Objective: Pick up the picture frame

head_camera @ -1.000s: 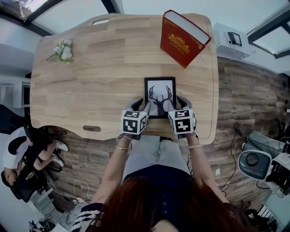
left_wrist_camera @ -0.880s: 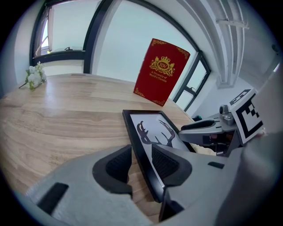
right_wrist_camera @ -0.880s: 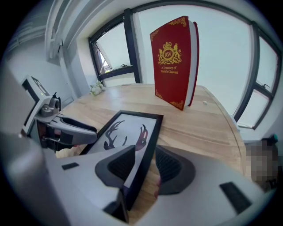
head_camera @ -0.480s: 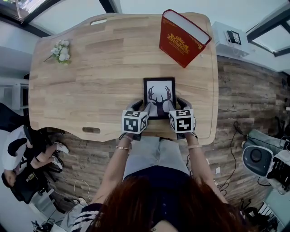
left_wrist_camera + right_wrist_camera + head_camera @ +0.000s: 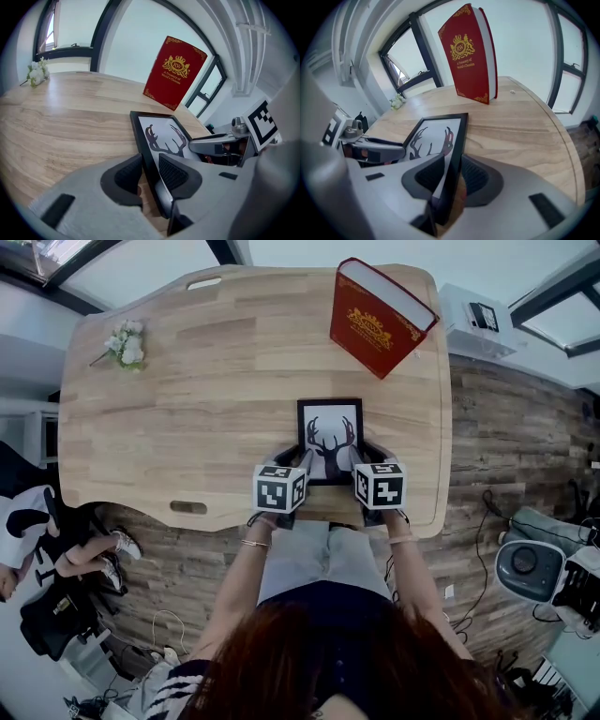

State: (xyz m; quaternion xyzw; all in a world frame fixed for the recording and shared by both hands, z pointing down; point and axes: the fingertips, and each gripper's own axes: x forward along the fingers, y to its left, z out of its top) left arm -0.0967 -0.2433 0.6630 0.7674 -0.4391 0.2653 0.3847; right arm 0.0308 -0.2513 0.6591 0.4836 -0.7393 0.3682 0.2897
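Note:
The picture frame [image 5: 330,432], black with a deer-antler print, lies on the wooden table [image 5: 187,409] near its front edge. My left gripper [image 5: 299,461] straddles the frame's left edge near the bottom corner, and my right gripper [image 5: 364,457] straddles its right edge. In the left gripper view the frame's edge [image 5: 140,136] stands between the jaws of the left gripper [image 5: 149,171]; both grippers' jaws have just been closing, and a thin gap shows beside one pad. The right gripper [image 5: 452,173] has the frame [image 5: 436,136] the same way, with wood showing beside a pad.
A red book [image 5: 375,320] stands upright at the table's far right. A small white flower sprig [image 5: 127,341] lies at the far left. Beside the table, a person [image 5: 28,540] sits at the left and a round grey device [image 5: 525,563] stands on the floor at the right.
The right gripper has rolled a little about its own line; its marker cube shows a different tilt. Both grippers stay at the frame's sides. The frame has not moved.

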